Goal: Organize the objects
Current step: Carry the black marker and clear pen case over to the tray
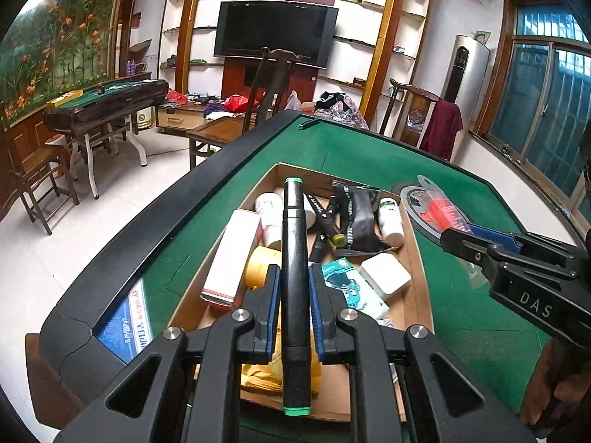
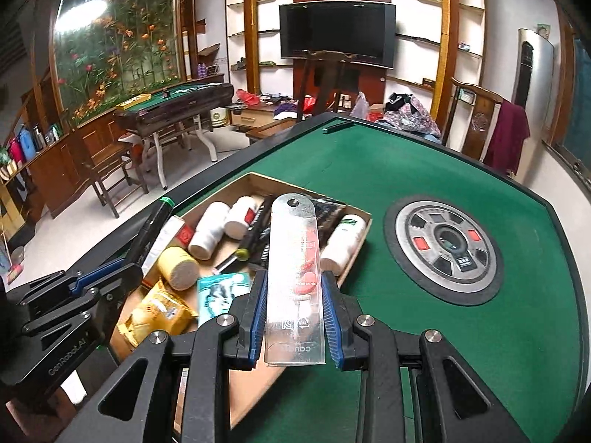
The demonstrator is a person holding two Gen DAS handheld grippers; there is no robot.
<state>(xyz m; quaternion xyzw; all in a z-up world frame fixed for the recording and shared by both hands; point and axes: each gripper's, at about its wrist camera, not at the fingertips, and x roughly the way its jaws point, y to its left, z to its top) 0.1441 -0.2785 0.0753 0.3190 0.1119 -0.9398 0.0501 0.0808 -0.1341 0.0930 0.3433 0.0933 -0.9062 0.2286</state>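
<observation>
The left gripper (image 1: 294, 288) is clamping a black marker (image 1: 294, 277) with green ends between its blue pads, and the marker is lying along the fingers, its far tip pointing out over the cardboard box (image 1: 419, 258) on the green table (image 1: 362, 147). The marker's near end is reaching back between the black finger arms, which are covering the near edge of the box. The right gripper (image 2: 294, 302) is gripping a clear plastic blister pack (image 2: 294, 258) by its long edges; red shapes are showing through the plastic, but what they are is hard to make out, and the printing near its lower end is reading mirrored and only partly legible. In the left wrist view the right gripper (image 1: 456, 238) is entering from the right edge, its body cut off by the frame. The box is holding white bottles (image 2: 208, 232), a yellow-lidded jar (image 2: 177, 267), a long white carton (image 1: 232, 254), a black pouch (image 1: 354, 217), a white square case (image 1: 386, 273), a teal packet (image 1: 351, 288), a yellow bag (image 2: 155, 313) and a dark pen with a yellow-green cap (image 2: 242, 253). Several of these are overlapping, so their full outlines are staying hidden, and the held items are blocking the middle of the box. A round control panel (image 2: 447, 243) is sitting in the table's centre, just right of the box.
</observation>
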